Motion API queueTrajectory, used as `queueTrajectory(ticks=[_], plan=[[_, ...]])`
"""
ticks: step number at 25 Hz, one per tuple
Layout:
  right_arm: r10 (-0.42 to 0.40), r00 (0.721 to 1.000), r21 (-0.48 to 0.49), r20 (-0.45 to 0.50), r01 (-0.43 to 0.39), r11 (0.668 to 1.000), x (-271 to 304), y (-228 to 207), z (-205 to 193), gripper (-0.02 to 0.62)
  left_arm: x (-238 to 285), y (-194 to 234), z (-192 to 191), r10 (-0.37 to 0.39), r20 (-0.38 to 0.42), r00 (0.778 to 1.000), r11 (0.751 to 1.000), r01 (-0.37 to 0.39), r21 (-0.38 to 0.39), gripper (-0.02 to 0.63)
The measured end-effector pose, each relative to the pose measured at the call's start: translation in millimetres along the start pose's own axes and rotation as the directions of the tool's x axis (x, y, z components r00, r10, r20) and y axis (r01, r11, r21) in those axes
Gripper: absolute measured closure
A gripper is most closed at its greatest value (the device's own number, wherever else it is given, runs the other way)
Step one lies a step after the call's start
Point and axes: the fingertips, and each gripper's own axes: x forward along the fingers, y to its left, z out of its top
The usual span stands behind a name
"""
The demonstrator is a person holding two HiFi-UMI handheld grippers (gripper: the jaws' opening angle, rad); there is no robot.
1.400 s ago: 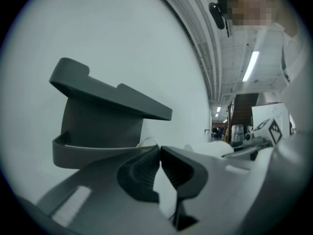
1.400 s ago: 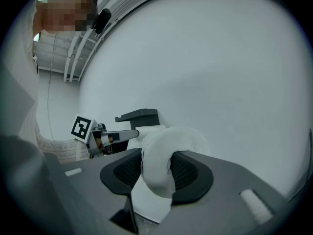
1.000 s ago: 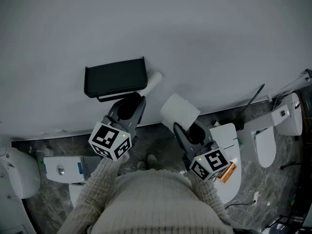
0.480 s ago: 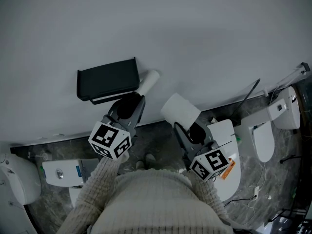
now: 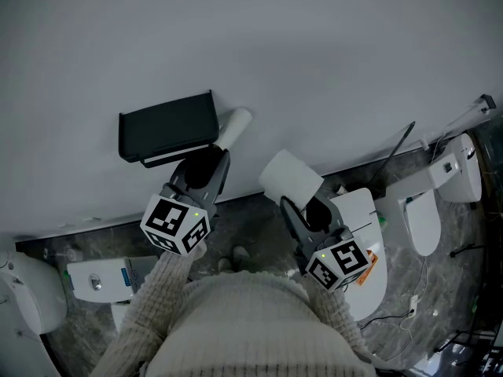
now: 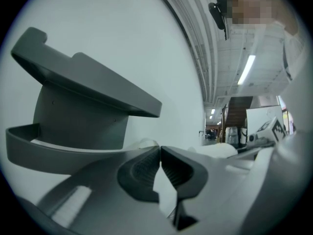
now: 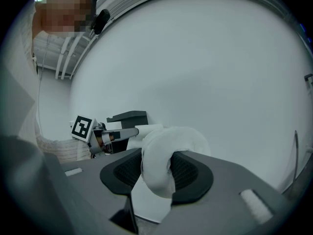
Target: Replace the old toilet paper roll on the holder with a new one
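Softness shows where the right gripper (image 5: 301, 204) clamps the new roll (image 5: 289, 177), dented, at 4 o'clock of the holder (image 5: 167, 126): likely light, crushable, best held through its wall, while the left gripper (image 5: 210, 158) pinches the stiffer old tube (image 5: 236, 122) at 3 o'clock.

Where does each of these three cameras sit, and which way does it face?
Head view: on the person's head, facing steeply down; sleeves, left gripper, right gripper show.
Left gripper view: on that gripper, facing the black holder; its jaws pinch the old tube.
Right gripper view: on that gripper, facing the wall; its jaws clamp the new roll.
Shared: all three show the black holder.
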Motion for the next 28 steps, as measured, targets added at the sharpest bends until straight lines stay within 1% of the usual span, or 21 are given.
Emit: queueTrajectory(ticks=[13, 22, 24, 26, 28], plan=[[-0.006, 1.000, -0.001, 0.005, 0.006, 1.000, -3.9, 2.1, 3.1, 0.431, 1.8, -5.8, -2.6, 0.022, 0.009, 1.000, 1.000, -0.022, 0.022, 0.594], [-0.005, 1.000, 0.002, -0.001, 0.005, 1.000, 0.2, 3.3, 0.3, 0.431, -0.5, -1.6, -4.0, -0.077, 0.033, 0.997, 0.997, 0.076, 0.015, 0.594], [-0.003, 1.000, 0.001, -0.003, 0.003, 1.000, 0.7, 3.6, 0.2, 0.431, 1.2, -1.9, -4.2, -0.062, 0.033, 0.998, 0.998, 0.061, 0.034, 0.594], [-0.001, 1.000, 0.003, -0.002, 0.001, 1.000, 2.2, 4.5, -1.0, 0.431, 2.4, -1.2, -5.8, -0.031, 0.039, 0.999, 0.998, 0.029, 0.053, 0.594], [0.003, 1.000, 0.004, 0.000, -0.003, 1.000, 3.5, 5.2, -2.0, 0.431, 2.2, -0.1, -7.3, -0.010, 0.052, 0.999, 0.999, 0.007, 0.051, 0.594]])
